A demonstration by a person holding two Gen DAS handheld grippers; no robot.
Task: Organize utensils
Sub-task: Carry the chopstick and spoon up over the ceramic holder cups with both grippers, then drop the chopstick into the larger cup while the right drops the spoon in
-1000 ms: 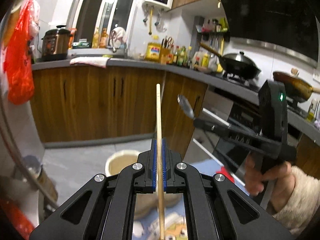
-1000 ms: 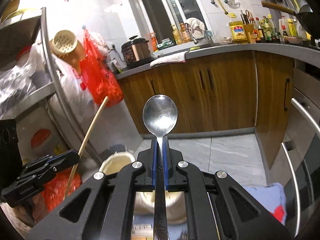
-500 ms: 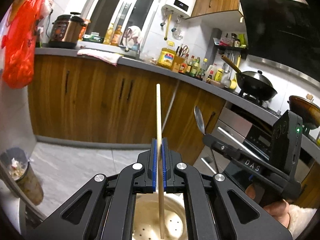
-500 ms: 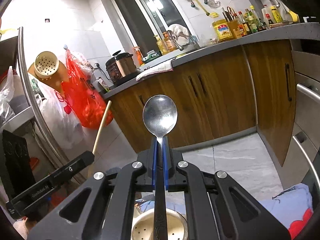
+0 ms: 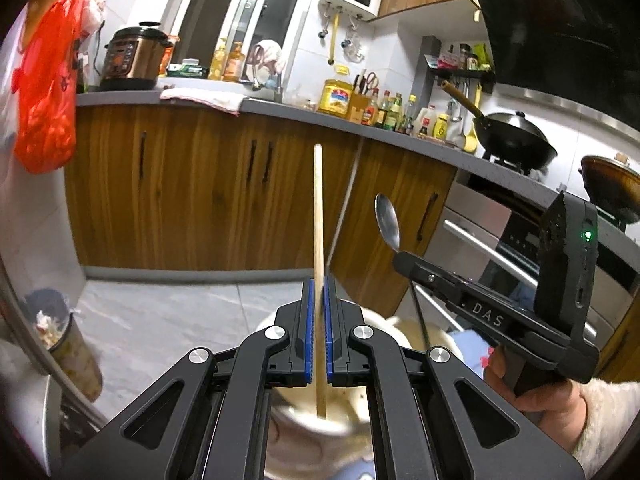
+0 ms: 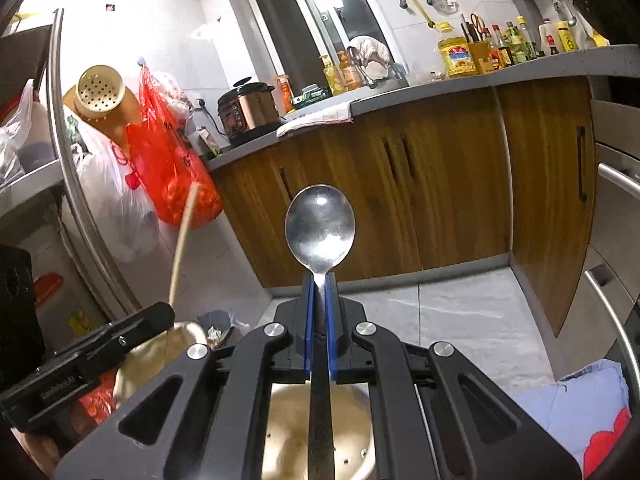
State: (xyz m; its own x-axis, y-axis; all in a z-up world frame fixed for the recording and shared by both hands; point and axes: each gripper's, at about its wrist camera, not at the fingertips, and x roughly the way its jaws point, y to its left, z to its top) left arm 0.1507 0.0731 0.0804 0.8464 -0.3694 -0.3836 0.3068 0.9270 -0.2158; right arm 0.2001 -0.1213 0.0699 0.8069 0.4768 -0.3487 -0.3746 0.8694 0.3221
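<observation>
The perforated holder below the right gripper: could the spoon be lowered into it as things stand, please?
Probably yes: the right gripper holds the spoon upright, handle pointing into the open perforated holder, with nothing visible between them.

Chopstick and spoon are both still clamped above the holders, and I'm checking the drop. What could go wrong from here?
The chopstick is gripped far down its length by the left gripper, so its long top could swing and tip as it is released. The spoon is pinched at its thin neck by the right gripper; its handle end could catch the perforated holder rim.
</observation>
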